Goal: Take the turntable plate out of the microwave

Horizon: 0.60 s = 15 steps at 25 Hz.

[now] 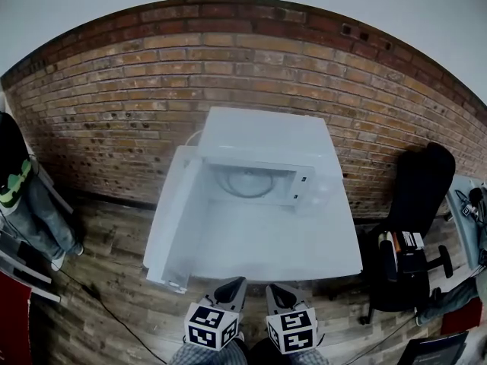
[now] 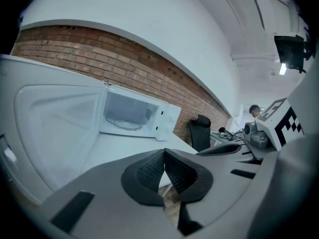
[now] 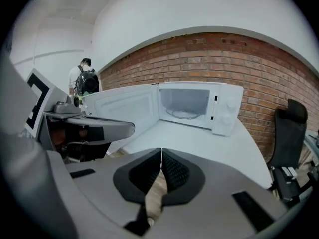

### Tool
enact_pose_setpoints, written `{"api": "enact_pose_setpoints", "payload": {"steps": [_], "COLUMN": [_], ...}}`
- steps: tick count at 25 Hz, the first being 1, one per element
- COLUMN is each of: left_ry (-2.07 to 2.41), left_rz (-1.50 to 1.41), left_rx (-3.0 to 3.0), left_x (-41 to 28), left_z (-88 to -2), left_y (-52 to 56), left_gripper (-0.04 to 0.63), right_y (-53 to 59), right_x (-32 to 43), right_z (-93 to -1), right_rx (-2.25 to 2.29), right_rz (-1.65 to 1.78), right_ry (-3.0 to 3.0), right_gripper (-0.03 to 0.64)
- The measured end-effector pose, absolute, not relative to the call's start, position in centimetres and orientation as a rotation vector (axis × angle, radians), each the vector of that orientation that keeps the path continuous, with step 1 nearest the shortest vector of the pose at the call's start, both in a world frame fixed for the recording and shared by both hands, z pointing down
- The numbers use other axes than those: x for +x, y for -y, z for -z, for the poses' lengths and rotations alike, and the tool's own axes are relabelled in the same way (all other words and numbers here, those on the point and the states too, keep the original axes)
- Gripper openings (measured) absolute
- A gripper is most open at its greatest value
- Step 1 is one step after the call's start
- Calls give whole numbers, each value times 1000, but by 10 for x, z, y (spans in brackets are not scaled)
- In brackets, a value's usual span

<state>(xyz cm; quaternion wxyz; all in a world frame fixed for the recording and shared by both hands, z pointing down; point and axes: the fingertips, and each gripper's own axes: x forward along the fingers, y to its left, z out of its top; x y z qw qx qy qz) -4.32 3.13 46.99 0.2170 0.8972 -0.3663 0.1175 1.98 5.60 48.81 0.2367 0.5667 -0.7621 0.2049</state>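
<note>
Left gripper (image 1: 237,281) and right gripper (image 1: 273,287), both clenched empty, are hovering at the white table's (image 1: 251,238) edge; the round glass turntable plate (image 1: 249,181) is sitting inside the open white microwave (image 1: 262,135).

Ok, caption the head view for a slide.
Door-open microwave on white table, turntable plate inside; left claw and right claw shut, empty.

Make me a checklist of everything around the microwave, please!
Surface: white table, bare in front of the microwave.
Job's things: microwave, door swung open; turntable plate inside.
Clutter: nothing seen.
Grippers: left gripper and right gripper both shut, empty, short of the table's near edge.
Cables: thin dark cable on the floor.
Surroundings: brick wall, wooden floor, black chair, a person's legs.
</note>
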Motion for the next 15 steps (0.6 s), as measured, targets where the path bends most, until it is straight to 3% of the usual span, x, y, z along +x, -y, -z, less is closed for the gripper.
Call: {"api": "enact_pose_setpoints", "payload": {"steps": [15], "left_ry": [1052], "left_rz": [-368], "left_rx": [2416], "left_x": [-32], "left_z": [-493], "left_y": [20], "left_gripper": [9], "right_y": [2], "right_x": [35], "right_z": [-513], "right_rx": [1497], "right_rz": [-659], "right_ry": [2094], "right_gripper": [18]}}
